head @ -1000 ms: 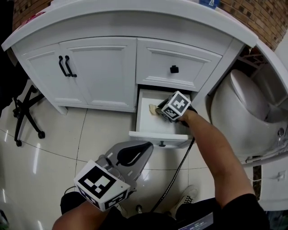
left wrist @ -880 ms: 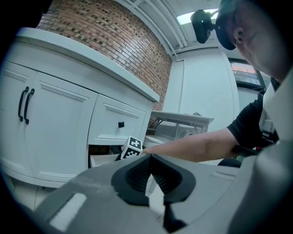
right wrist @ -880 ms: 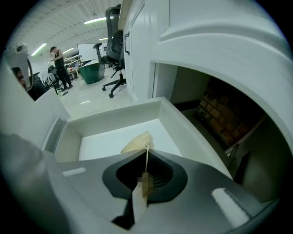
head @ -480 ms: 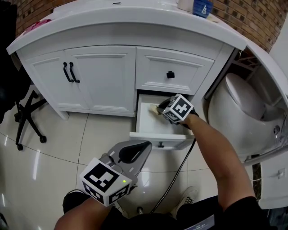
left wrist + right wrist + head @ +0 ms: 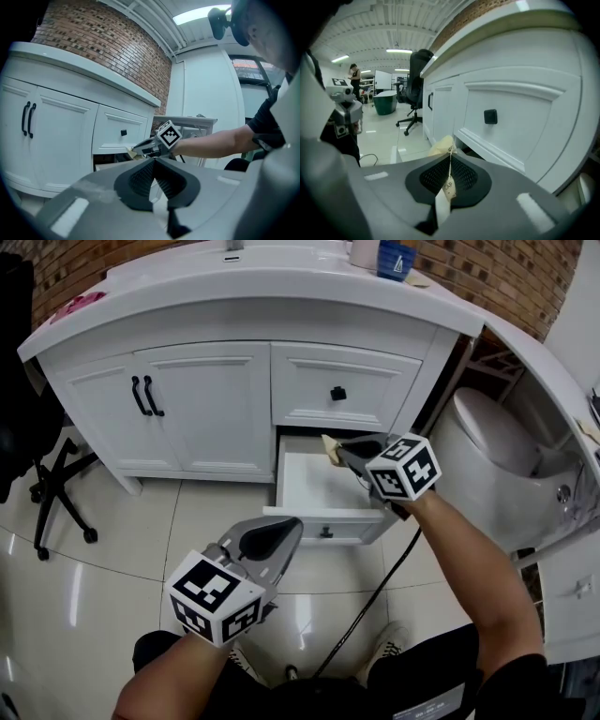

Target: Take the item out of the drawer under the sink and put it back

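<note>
The left tool [image 5: 284, 526] hangs idle, its jaws pressed together on nothing, probably to stay clear of the open drawer [image 5: 314, 482] ahead of it. The right tool [image 5: 342, 450] pinches the packet [image 5: 440, 146] at its tips, just above the drawer, likely to lift it out. The packet looks thin, cream and crumpled, with small print.

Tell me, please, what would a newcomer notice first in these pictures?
The right gripper holds a flat yellowish packet in shut jaws over the open lower drawer of the white cabinet. Lower left in the head view, the left gripper hangs empty, jaws shut.
</note>
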`<state>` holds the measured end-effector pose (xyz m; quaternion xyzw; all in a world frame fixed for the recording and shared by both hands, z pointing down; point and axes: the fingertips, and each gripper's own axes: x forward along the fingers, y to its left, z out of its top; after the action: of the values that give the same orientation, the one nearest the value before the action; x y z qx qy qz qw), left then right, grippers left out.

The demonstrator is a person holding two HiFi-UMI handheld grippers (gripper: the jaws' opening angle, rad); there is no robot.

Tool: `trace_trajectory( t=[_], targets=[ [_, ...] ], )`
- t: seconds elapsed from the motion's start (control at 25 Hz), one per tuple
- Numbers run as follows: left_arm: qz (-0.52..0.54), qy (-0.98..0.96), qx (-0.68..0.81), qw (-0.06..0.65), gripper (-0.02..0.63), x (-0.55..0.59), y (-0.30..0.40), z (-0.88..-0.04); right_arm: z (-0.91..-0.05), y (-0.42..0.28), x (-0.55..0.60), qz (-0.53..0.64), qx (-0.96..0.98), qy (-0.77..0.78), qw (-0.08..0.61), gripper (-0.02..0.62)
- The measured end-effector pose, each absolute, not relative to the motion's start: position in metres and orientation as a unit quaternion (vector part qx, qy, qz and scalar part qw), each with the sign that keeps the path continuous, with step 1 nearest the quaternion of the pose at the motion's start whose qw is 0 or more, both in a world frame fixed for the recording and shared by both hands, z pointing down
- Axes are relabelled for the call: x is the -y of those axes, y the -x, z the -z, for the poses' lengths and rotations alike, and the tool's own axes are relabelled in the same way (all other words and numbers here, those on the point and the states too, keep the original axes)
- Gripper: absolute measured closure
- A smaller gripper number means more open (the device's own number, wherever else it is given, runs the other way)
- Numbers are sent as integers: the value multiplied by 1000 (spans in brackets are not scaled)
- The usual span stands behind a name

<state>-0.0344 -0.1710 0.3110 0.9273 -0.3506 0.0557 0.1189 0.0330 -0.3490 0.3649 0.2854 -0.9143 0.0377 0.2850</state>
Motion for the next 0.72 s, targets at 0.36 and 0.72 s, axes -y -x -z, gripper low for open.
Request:
trace_trajectory(
  t=[0.36, 0.72],
  targets=[
    [-45, -938, 328, 100, 600, 156, 22, -297, -317, -48, 277, -41, 931, -290, 216, 586],
    [-58, -935, 337, 91, 600, 155, 25, -301, -279, -50, 217, -40, 937, -300, 173, 586]
  ],
)
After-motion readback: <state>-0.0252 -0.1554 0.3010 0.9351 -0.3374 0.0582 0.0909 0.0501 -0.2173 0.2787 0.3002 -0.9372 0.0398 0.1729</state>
